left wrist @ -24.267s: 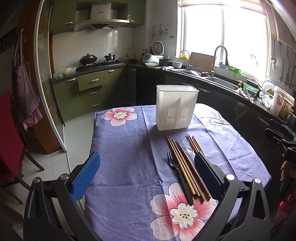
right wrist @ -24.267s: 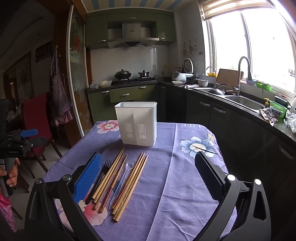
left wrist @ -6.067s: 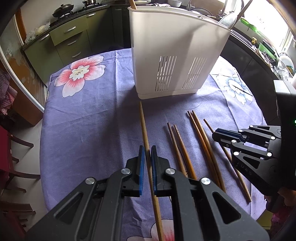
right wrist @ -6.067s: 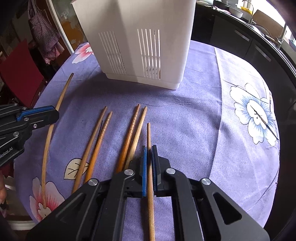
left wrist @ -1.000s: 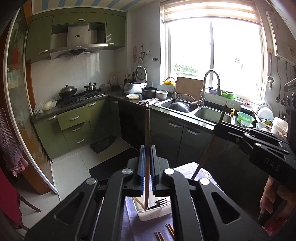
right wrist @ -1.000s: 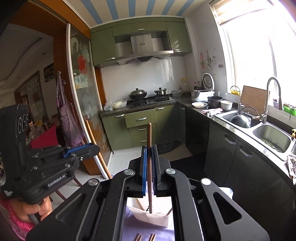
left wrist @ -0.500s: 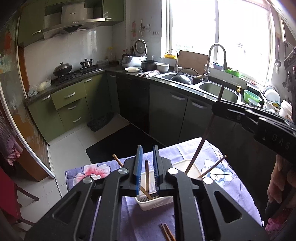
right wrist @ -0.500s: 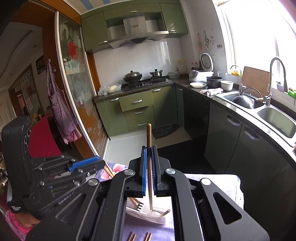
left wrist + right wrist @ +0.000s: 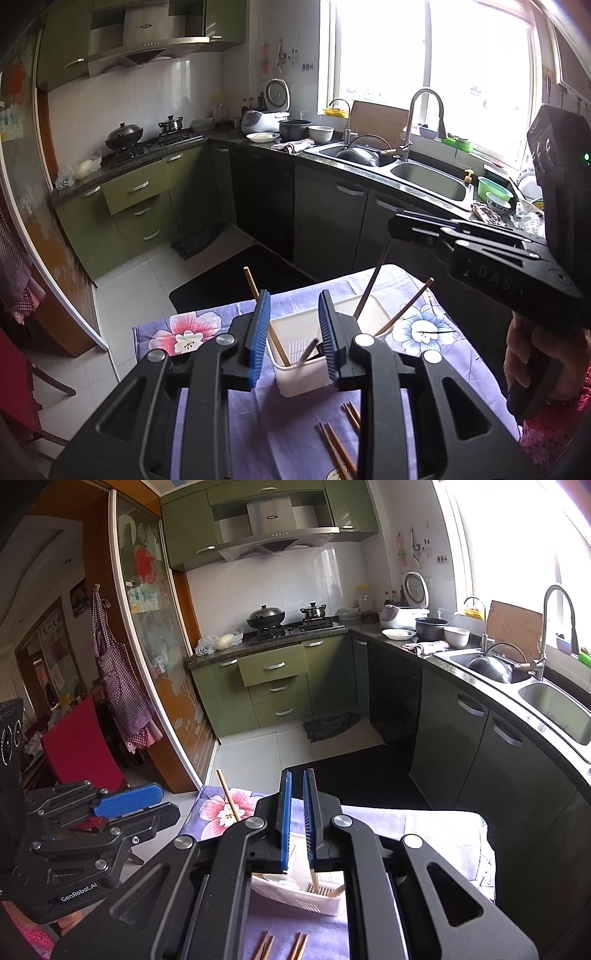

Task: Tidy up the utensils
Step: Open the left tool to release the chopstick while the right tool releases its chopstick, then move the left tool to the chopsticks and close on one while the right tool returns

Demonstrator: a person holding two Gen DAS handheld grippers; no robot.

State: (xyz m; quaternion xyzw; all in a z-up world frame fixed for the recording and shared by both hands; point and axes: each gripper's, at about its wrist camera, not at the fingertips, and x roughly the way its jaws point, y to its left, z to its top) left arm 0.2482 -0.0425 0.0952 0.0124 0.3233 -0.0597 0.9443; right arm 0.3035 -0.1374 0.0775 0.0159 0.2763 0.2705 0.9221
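A white slotted utensil holder (image 9: pixel 299 380) stands on the purple flowered tablecloth (image 9: pixel 229 406), with several wooden chopsticks leaning out of it. My left gripper (image 9: pixel 293 336) hovers above the holder. Its jaws are opening and nothing is between the blue pads; the chopstick (image 9: pixel 308 350) under them stands in the holder. My right gripper (image 9: pixel 296 812) is over the holder's right side, shut on a chopstick (image 9: pixel 369 291) that runs down into the holder (image 9: pixel 295 897). A few chopsticks (image 9: pixel 334 446) lie loose on the cloth in front.
A person's hand (image 9: pixel 524 354) holds the right gripper's handle at the right edge. Beyond the table's far edge lie a tiled floor and dark green cabinets with a sink (image 9: pixel 428 181). A red chair (image 9: pixel 81 749) stands to the left.
Both grippers have sunk toward the holder. The left jaws have parted and its chopstick has dropped into the holder. The right chopstick now reaches down inside the holder.
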